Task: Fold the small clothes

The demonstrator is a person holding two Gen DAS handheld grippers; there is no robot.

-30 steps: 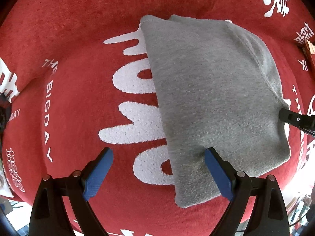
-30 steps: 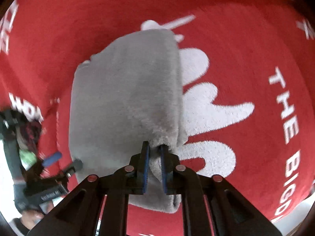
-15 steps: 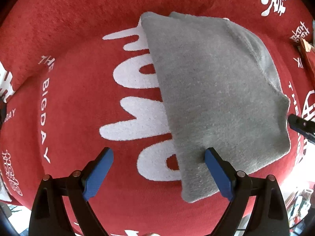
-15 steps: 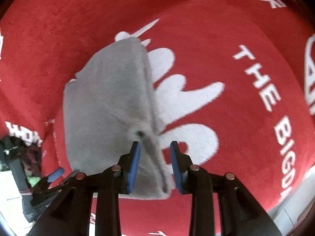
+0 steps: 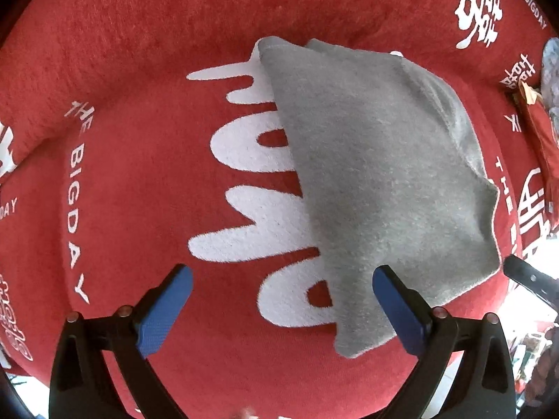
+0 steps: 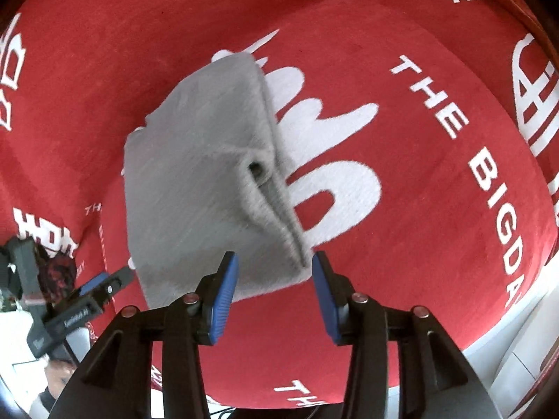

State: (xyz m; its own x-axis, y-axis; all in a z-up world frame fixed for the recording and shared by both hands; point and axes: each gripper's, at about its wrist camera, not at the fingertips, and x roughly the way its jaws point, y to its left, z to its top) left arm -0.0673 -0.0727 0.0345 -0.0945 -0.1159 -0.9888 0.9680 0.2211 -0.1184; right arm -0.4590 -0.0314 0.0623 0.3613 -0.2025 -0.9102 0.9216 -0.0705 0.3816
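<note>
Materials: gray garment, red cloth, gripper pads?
Gray garment: soft knit, probably fleece or jersey; matte, fuzzy nap. Red cloth: plush, towel-like pile with white lettering, likely flocked or woven. Pads: blue, ribbed, looks like rubber or textured plastic.

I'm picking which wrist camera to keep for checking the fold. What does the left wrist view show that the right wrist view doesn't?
Left wrist only: the grey garment's broad flat top, and the wide-open left hand-held gripper, its jaws opening.

Right wrist only: the garment's layered side edge with a small dark opening, and the right hand-held gripper opening, clear of the cloth.

Both: the folded garment lying on the red cloth.
</note>
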